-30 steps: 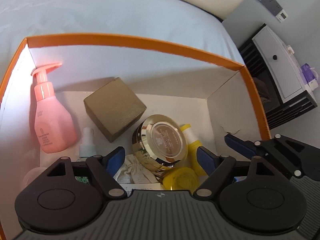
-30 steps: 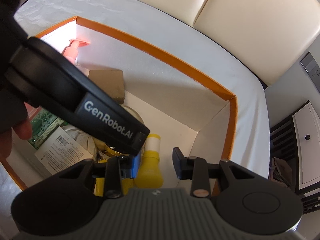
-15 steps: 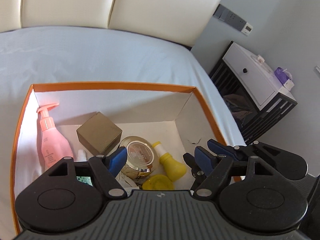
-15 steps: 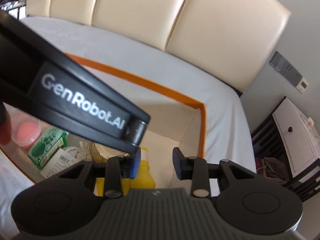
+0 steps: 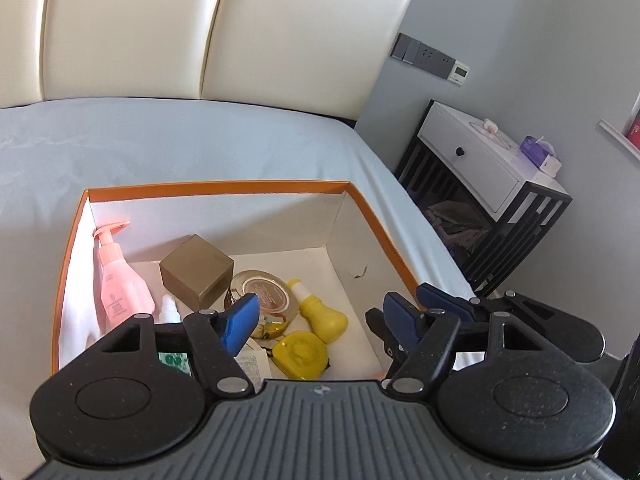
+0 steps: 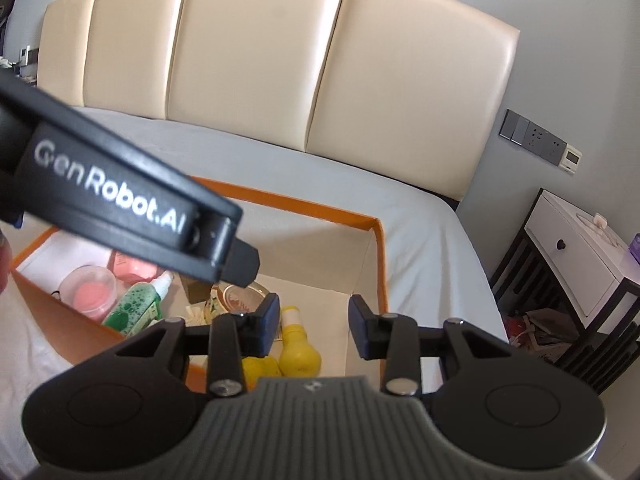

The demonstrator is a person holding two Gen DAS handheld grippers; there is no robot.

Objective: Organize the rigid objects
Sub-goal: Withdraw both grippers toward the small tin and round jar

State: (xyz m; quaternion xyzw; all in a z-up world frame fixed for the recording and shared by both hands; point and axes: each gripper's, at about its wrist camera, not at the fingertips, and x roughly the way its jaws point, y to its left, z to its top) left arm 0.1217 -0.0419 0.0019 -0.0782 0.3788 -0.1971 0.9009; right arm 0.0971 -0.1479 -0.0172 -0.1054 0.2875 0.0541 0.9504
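Here, the orange-rimmed cardboard box (image 5: 360, 204) rests on the bed (image 5: 200, 140). Inside it, the pink pump bottle (image 5: 116, 280) stands against the left wall, the glossy yellow bottle (image 5: 320, 312) lies with its cap toward the far wall. Left tool (image 5: 320, 318): spread, just closing, empty. Right tool (image 6: 314, 326): apart, just opening, empty.
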